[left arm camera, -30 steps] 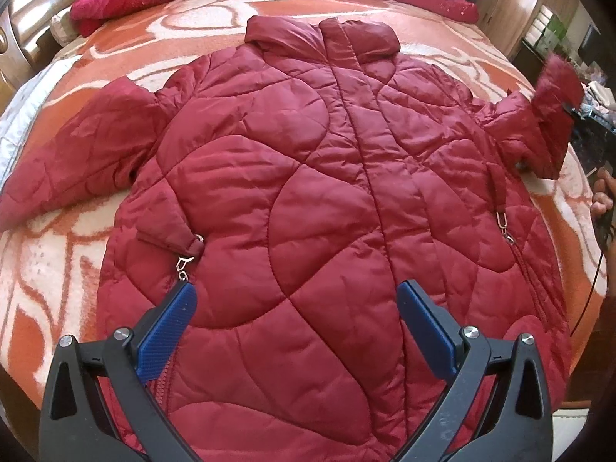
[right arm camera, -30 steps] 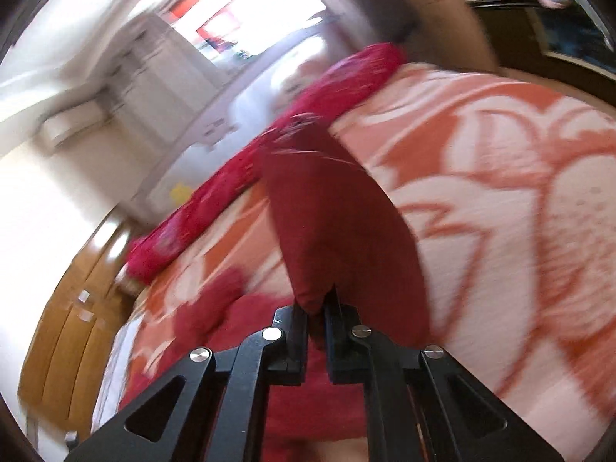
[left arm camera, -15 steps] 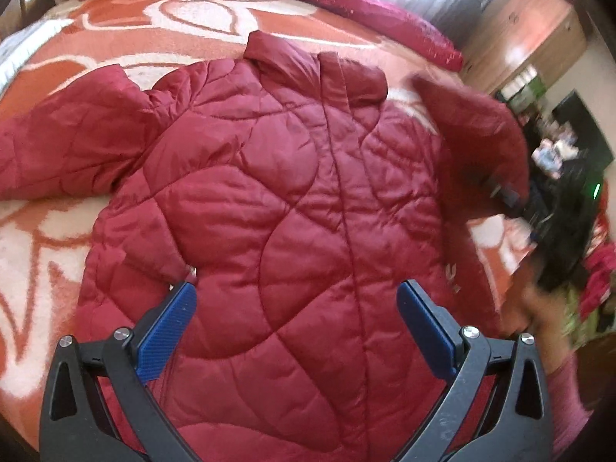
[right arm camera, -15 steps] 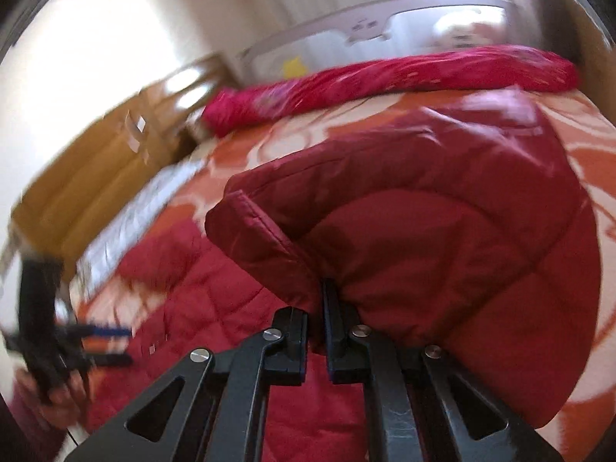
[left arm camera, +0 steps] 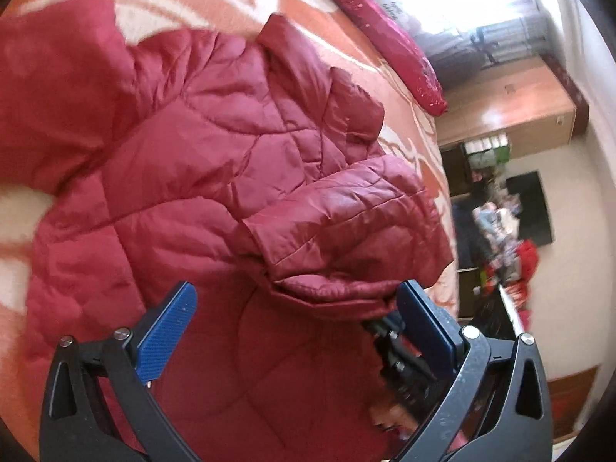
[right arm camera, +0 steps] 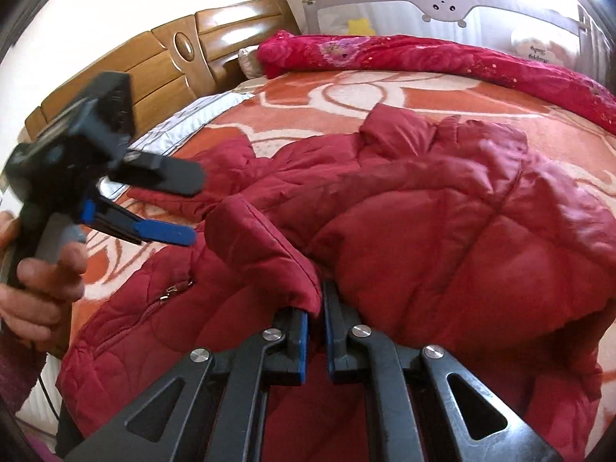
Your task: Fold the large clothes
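Note:
A large red quilted jacket point(left arm camera: 200, 177) lies front up on the bed, also seen in the right wrist view point(right arm camera: 442, 231). Its right sleeve point(left arm camera: 346, 223) is folded over the body. My right gripper point(right arm camera: 315, 308) is shut on the cuff of that sleeve point(right arm camera: 265, 246) and holds it over the jacket's front. My left gripper point(left arm camera: 292, 319) is open and empty, hovering above the jacket's lower part; it also shows at the left of the right wrist view point(right arm camera: 169, 208), held in a hand. The other sleeve point(left arm camera: 50, 88) lies spread to the left.
The bed carries an orange and white patterned blanket point(right arm camera: 346, 96). A rolled red quilt point(right arm camera: 442, 54) lies along the far edge. A wooden headboard point(right arm camera: 181, 57) stands at the left. A wardrobe and cluttered shelves point(left arm camera: 496, 192) stand beyond the bed's right side.
My right gripper has carried the sleeve from the bed's right side across onto the jacket's front. My left gripper has swung to the right above the jacket, still open.

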{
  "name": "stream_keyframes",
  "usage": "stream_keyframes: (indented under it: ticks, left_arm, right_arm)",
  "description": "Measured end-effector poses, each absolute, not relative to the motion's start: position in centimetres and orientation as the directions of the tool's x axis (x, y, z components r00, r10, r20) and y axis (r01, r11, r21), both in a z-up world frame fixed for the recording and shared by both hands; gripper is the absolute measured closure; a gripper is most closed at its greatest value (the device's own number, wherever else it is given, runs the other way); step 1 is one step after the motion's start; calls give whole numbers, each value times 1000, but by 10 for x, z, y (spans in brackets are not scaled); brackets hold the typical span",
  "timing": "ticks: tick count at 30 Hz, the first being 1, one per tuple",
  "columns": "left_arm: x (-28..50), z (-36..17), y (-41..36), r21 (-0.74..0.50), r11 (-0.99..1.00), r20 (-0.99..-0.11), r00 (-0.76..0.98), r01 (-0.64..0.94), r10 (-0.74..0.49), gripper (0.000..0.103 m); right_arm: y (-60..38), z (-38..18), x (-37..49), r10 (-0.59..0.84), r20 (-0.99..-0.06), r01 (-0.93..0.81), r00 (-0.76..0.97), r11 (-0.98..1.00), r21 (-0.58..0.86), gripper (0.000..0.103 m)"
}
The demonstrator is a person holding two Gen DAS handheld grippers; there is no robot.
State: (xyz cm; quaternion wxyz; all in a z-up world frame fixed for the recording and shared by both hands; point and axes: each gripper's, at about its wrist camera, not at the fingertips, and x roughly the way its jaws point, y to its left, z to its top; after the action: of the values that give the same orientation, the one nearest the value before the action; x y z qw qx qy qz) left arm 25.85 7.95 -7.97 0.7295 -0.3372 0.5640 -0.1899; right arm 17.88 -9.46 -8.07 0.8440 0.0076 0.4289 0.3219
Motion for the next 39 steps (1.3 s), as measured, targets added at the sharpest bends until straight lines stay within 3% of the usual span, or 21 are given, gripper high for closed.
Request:
stream_keyframes:
  ticks: [4,6,10,11,12,13,16,21,26,33,39]
  left_arm:
    - [264,-94,83,-751,646,-655,277,-137,-703,3]
    - [268,-97,83,-782,610,-619,281,-130,-733,23]
    - [278,-96,86,-785,609,-613,288,-116,-735,51]
    - [280,-95,86,-774,624,-624,288,-106,-726,62]
    - [282,-94,86,-765,636,-634,288,-100,-718,80]
    - [284,-94,86,-749,656,-652,288,-96,-702,88]
    - [285,-93,87,-742,667,-655,285,-69,-700,92]
    - [282,-79,88,-626,780,-734,325,16,-596,95]
    - [289,-56,104,-406,910,-822,403,77,-401,95]
    - [303,-41,92,-149,975,-849,485,163,-211,95]
    - [311,-64,70,99,985,-857,515,140,13,90]
  right_arm:
    - [-87,-79,179,534,-720,-547,443,798,255,97]
    - [-81,-79,181,534,-724,-549,437,796,255,96]
    - [-80,-81,182,530,-730,-548,432,797,255,94]
    - [-80,-81,182,529,-730,-546,433,798,254,91]
    - [-81,-81,181,527,-730,-542,436,801,254,91]
    - [-82,-80,181,525,-730,-537,438,804,256,90]
    - [-91,-78,182,547,-725,-511,419,802,310,87]
    - [-114,-69,179,575,-701,-473,422,800,371,56]
    - [-163,-59,187,485,-693,-360,533,872,333,56]
    - [-230,-94,238,347,-772,-94,533,931,353,54]
    - [-230,-120,244,335,-803,-80,493,936,342,54]
